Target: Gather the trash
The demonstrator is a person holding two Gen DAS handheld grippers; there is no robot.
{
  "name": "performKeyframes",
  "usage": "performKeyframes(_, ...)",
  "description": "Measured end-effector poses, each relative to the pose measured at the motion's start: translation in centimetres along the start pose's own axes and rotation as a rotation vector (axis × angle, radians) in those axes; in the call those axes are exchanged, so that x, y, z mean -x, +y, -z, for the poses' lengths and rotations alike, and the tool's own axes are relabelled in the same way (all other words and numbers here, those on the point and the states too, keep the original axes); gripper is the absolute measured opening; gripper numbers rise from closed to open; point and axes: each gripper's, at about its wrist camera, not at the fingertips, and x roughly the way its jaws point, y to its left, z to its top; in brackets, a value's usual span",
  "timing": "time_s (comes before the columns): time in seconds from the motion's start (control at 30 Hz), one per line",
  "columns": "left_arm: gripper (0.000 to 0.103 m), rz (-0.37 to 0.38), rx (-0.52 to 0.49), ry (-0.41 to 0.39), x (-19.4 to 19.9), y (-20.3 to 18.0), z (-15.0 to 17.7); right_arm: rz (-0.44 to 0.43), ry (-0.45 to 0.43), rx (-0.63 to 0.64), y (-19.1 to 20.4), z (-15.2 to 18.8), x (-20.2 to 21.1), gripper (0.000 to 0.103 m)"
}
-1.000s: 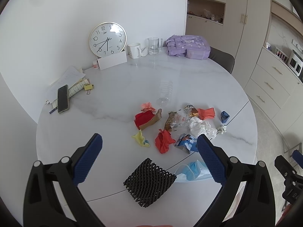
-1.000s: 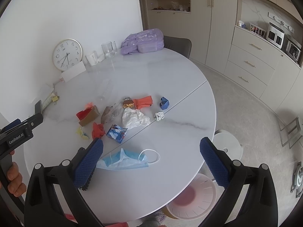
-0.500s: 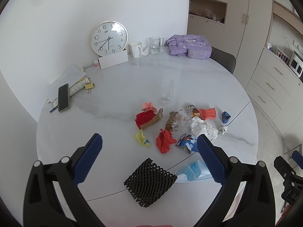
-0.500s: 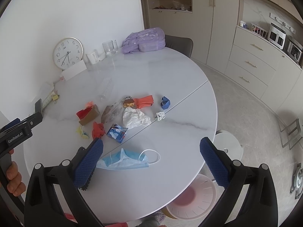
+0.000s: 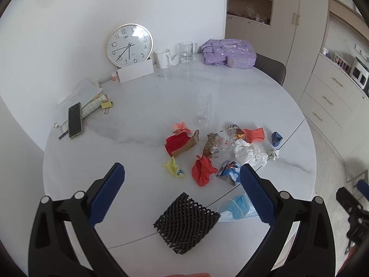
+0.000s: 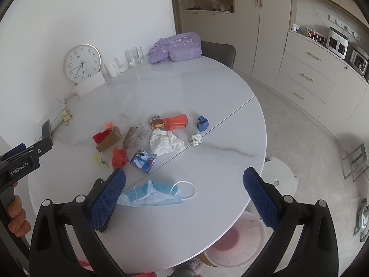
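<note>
Hovering above the near edge of the round table (image 6: 230,106), both claws stood wide apart and held nothing. The left gripper (image 5: 182,185) hung over the black foam net (image 5: 185,224), which lay just below and between its blue pads, nearest of all the litter. The right gripper (image 6: 184,190) was framed around the blue face mask (image 6: 152,195), which lay flat between its pads and closer to the left one, its white ear loop (image 6: 188,188) trailing toward the middle of the gap.

Farther ahead of both claws the rest of the trash sat in a loose cluster: a red crumpled paper (image 5: 203,169), a yellow scrap (image 5: 174,167), a blue printed carton (image 6: 143,160), a white tissue (image 6: 165,142), an orange wrapper (image 6: 176,121) and a small blue wad (image 6: 203,123). A pale bin (image 6: 235,240) showed under the table edge, below and a little to the right of the right claw.

Nothing appeared collected yet, so the likely step was a first pick. For the mask, the right claw would do best to descend over the bunched pleats rather than the loop, since a thin flat sheet slides on smooth marble; pinching low and dragging slightly toward the edge should lift a fold. The net is springy and tall, so the left claw could close across its middle without scraping the surface.
</note>
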Motion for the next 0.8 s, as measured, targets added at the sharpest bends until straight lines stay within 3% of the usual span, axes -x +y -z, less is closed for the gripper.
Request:
performKeyframes(0.27, 0.095, 0.135, -0.136, 0.035, -3.8, 3.1, 2.3, -0.009, 0.057, -0.025, 0.5, 1.7, -3.1, 0.101)
performKeyframes(0.37, 0.095, 0.232, -0.266, 0.061, -5.9, 3.7, 4.5, 0.005, 0.087, -0.016, 1.0, 2.8, -4.7, 0.101)
performKeyframes(0.43, 0.095, 0.256, -0.358, 0.093, -7.3, 3.6, 5.7, -0.012, 0.106, -0.042, 1.2, 3.6, -5.6, 0.101)
performKeyframes(0.53, 0.095, 0.345, -0.487, 0.178, -9.3, 3.3, 7.6, -0.036, 0.127, -0.095, 1.2, 4.9, -6.6, 0.101)
performKeyframes(0.63, 0.095, 0.356, -0.565, 0.180, -9.8, 2.5, 9.3, -0.005, 0.161, -0.134, 1.4, 6.2, -7.5, 0.101)
performKeyframes(0.73, 0.095, 0.300, -0.620, 0.125, -9.6, 0.9, 11.3, 0.035, 0.179, -0.179, 1.4, 7.5, -8.1, 0.101)
performKeyframes(0.8, 0.095, 0.300, -0.634, 0.129, -9.9, 0.0, 12.2, 0.046, 0.184, -0.228, 1.3, 8.6, -8.4, 0.101)
